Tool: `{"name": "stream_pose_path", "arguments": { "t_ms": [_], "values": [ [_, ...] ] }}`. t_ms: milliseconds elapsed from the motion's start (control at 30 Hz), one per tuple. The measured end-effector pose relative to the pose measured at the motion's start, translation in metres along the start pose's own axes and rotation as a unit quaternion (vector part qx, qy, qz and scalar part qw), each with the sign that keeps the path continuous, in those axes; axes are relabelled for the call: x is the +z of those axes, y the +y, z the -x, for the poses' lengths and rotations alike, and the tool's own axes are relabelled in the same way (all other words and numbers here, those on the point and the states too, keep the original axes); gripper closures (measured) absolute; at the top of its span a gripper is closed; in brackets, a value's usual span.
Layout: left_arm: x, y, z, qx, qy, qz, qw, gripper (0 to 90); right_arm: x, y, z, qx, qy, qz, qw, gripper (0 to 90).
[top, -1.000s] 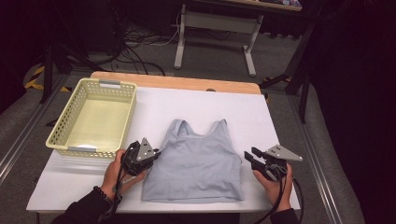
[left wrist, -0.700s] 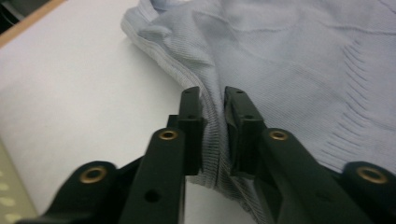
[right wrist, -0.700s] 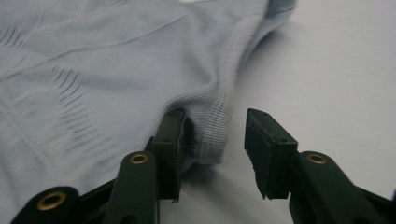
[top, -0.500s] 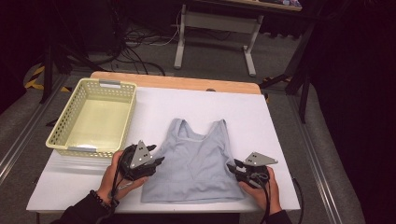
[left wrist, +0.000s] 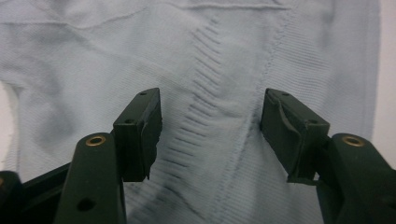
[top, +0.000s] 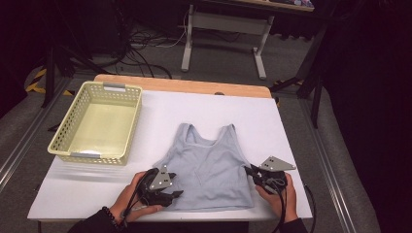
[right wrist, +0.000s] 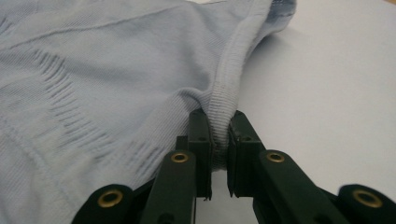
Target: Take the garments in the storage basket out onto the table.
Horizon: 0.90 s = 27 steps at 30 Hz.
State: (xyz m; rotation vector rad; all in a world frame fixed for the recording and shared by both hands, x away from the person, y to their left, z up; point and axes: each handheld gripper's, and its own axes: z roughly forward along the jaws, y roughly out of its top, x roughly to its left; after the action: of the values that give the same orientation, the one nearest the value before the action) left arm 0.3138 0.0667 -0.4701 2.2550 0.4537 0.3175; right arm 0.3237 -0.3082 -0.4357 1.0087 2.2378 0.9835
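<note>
Right claw (right wrist: 219, 140): we pinched the tank top (top: 209, 170) by its ribbed side hem; thin bite, could slip.
Left claw (left wrist: 210, 135): we held it spread over the fabric, just opening, gripping nothing; lifting one-sided would skew the top.

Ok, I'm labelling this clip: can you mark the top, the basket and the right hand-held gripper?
light blue tank top (top: 209, 170), high view, middle of its front.
yellow basket (top: 130, 124), high view, its right wall.
right hand-held gripper (right wrist: 219, 135), right gripper view, between the jaw tips pinching the top's ribbed edge.
</note>
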Motion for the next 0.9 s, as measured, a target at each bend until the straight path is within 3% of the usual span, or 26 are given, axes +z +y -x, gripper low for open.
{"name": "stream_pose_path", "arguments": {
  "t_ms": [267, 467, 533, 633, 667, 700, 867, 900],
  "values": [
    [0.003, 0.002, -0.001, -0.006, 0.023, -0.001, 0.9997, 39.7, -0.015, 0.003, 0.01, 0.019, -0.029, 0.019, 0.9992, 84.5],
    [0.011, 0.009, -0.007, -0.014, 0.039, -0.003, 0.9992, 39.5, 0.003, 0.001, 0.013, 0.023, -0.069, 0.014, 0.9973, 84.3],
    [0.012, 0.01, -0.008, -0.016, 0.04, -0.004, 0.9991, 39.1, 0.011, 0.002, 0.015, 0.029, -0.071, 0.02, 0.9968, 81.4],
    [0.012, 0.009, -0.008, -0.016, 0.04, -0.001, 0.9991, 39.1, 0.01, 0.002, 0.013, 0.035, -0.078, 0.028, 0.9959, 64.0],
    [0.012, 0.009, -0.007, -0.012, 0.044, 0.0, 0.999, 39.1, 0.01, 0.002, 0.013, 0.035, -0.078, 0.028, 0.9959, 64.0],
    [0.012, 0.009, -0.006, -0.009, 0.047, 0.001, 0.9988, 39.1, 0.004, 0.0, 0.013, 0.043, -0.083, 0.028, 0.9952, 56.9],
    [0.011, 0.008, -0.004, -0.001, 0.053, -0.001, 0.9986, 39.1, -0.021, -0.007, 0.011, 0.067, -0.087, 0.049, 0.9928, 53.9],
    [0.011, 0.008, -0.004, -0.001, 0.053, -0.001, 0.9986, 39.1, -0.027, -0.008, 0.009, 0.069, -0.076, 0.056, 0.9932, 53.9]
  ]
}}
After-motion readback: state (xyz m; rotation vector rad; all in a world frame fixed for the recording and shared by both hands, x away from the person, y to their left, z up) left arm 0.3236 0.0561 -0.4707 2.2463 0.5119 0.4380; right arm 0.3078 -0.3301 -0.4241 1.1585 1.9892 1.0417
